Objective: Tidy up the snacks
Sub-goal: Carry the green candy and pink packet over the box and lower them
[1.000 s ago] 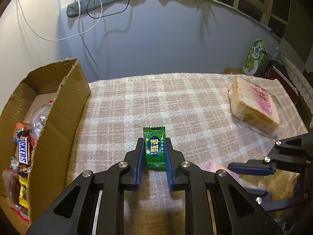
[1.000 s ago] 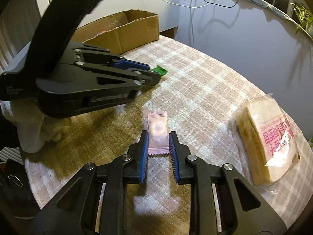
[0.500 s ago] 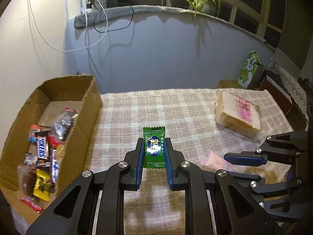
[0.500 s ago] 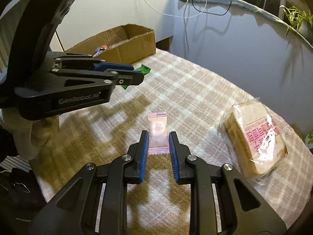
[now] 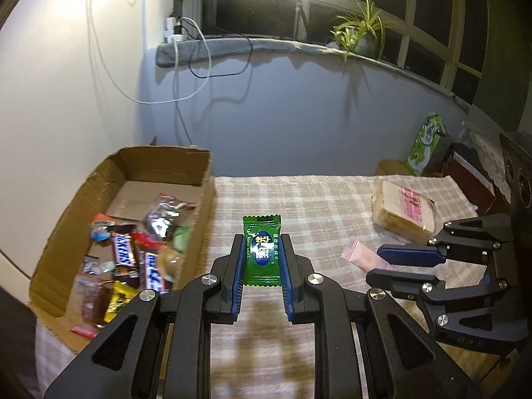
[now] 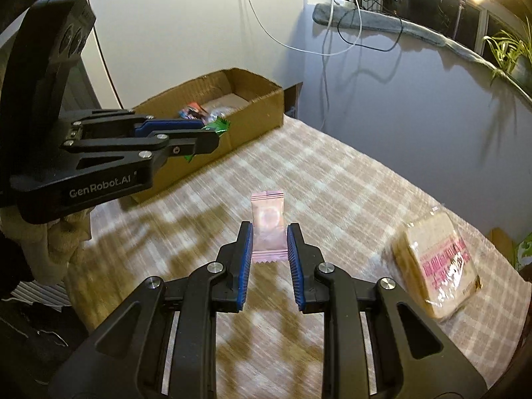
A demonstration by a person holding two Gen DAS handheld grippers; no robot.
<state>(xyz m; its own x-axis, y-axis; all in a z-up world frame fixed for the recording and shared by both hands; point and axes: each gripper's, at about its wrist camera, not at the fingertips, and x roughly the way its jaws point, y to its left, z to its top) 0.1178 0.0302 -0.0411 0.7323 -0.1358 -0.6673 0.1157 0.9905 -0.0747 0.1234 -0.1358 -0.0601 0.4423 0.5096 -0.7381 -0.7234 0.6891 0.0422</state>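
Observation:
My left gripper (image 5: pixel 261 259) is shut on a green candy packet (image 5: pixel 261 249) and holds it in the air, just right of the cardboard box (image 5: pixel 202 179). The box holds several wrapped snacks, among them Snickers bars (image 5: pixel 122 254). My right gripper (image 6: pixel 268 244) is shut on a pink candy packet (image 6: pixel 268 224), held above the checked tablecloth (image 6: pixel 332 179). The left gripper (image 6: pixel 186 139) with its green packet (image 6: pixel 217 127) shows in the right wrist view beside the box (image 6: pixel 252 113). The right gripper (image 5: pixel 399 264) and pink packet (image 5: pixel 360 256) show in the left wrist view.
A wrapped bread loaf (image 5: pixel 402 211) lies on the table's right side, also seen in the right wrist view (image 6: pixel 435 262). A green bag (image 5: pixel 427 143) stands beyond the table. A wall and sill with cables (image 5: pixel 199 63) lie behind.
Both grippers have risen from the tablecloth with their packets held. The left gripper's view now looks down into the box, which sits nearer the middle.

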